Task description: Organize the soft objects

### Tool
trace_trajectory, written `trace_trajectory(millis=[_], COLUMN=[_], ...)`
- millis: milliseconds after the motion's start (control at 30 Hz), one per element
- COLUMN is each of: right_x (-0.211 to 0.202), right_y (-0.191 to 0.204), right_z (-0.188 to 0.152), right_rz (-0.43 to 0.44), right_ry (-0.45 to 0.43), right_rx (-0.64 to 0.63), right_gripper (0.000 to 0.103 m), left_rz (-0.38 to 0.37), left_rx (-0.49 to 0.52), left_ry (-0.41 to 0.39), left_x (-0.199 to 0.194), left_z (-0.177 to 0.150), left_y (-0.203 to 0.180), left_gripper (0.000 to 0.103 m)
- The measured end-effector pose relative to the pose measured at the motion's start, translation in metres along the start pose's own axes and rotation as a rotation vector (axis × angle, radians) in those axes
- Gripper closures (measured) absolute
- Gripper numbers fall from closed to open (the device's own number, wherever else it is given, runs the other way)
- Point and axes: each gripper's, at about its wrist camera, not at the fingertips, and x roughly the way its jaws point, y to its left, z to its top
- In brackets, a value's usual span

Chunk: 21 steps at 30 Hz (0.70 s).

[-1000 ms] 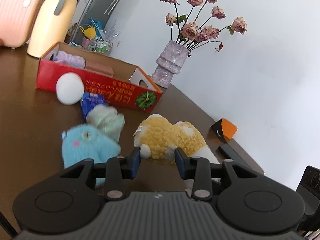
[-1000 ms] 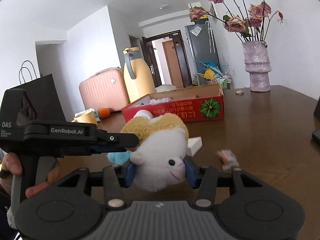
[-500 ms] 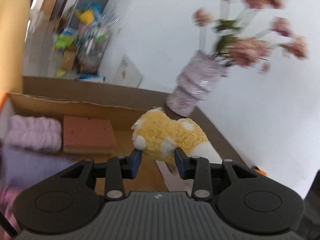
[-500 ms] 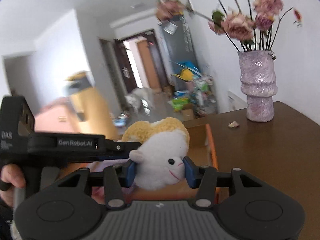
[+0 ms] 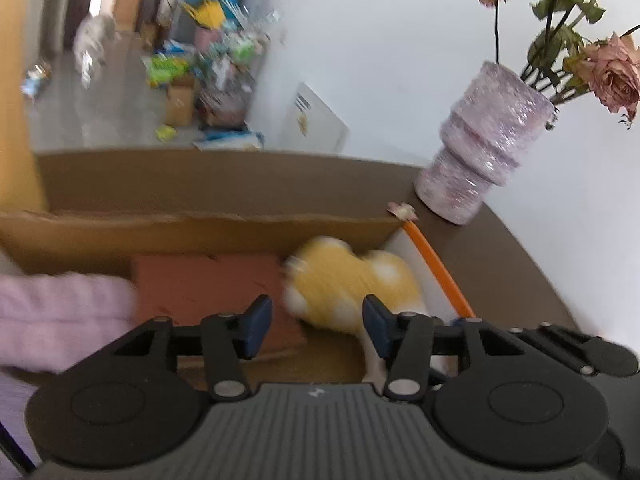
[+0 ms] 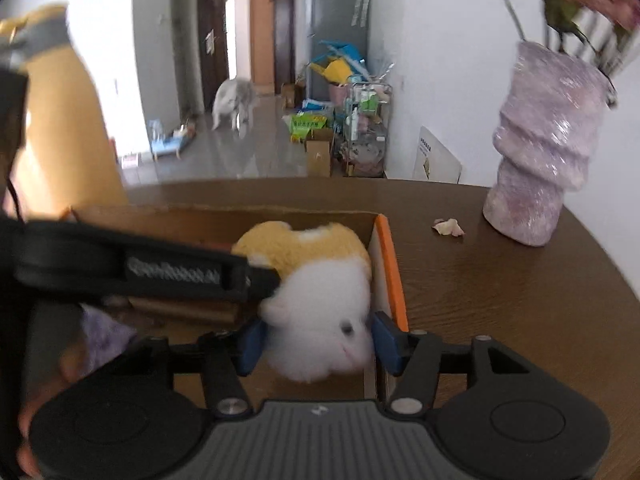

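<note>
Yellow fleece over a white plush face: the sheep (image 6: 320, 300) is a rounded, woolly toy sitting over the right end of the box (image 5: 200, 224), just inside its orange-edged end wall. The box is plain brown cardboard, with a low, slightly ragged back rim and an open top. In the left wrist view the left gripper (image 5: 314, 322) has its blue pads spread and opening; the left pad stands clear of the sheep, and the blur hides whether the right pad touches its flank. In the right wrist view the right gripper (image 6: 318, 342) also has its jaws opening, with the white head between the blue pads; the right pad sits at the cheek, but the blur does not show it pressing. Left of the sheep inside the box lie a flat terracotta block (image 5: 208, 284) with squared edges and, further left, a soft ribbed lilac cloth (image 5: 60, 316); a strip of bare cardboard floor shows in front of the block. Right of the box, well apart on the smooth dark wood table (image 6: 500, 300), stands a ridged, glittery lilac vase (image 6: 548, 148) of dried roses, with a fallen petal (image 6: 448, 227) between the two. The table's rounded edge curves just beyond the vase, and bare tabletop lies between box and edge.
</note>
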Motion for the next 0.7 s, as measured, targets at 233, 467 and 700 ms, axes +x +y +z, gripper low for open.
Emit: trace_trajectory(millis=[233,467,700], right_x=[-0.059,-0.168,-0.246], right_y=[-0.01,-0.033,-0.041], right_z=[0.013,0.015,-0.014], right_rz=[-0.011,-0.016,0.019], right_ry=[-0.075,-0.199,-0.262], right_rx=[0.005,0.023,0.035], right_gripper=[0.038,0.027,0.027], left_rz=[0.126,0.229,0.284], left_rx=[0.071,0.149,0.183], left_ry=[-0.092,-0.199,-0.302], left_x=[-0.067,-0.175,-0.269], left_z=[0.005,-0.015,-0.06], left_y=[-0.002,-0.016,-0.033], left_gripper=[0.037,0.032,0.029])
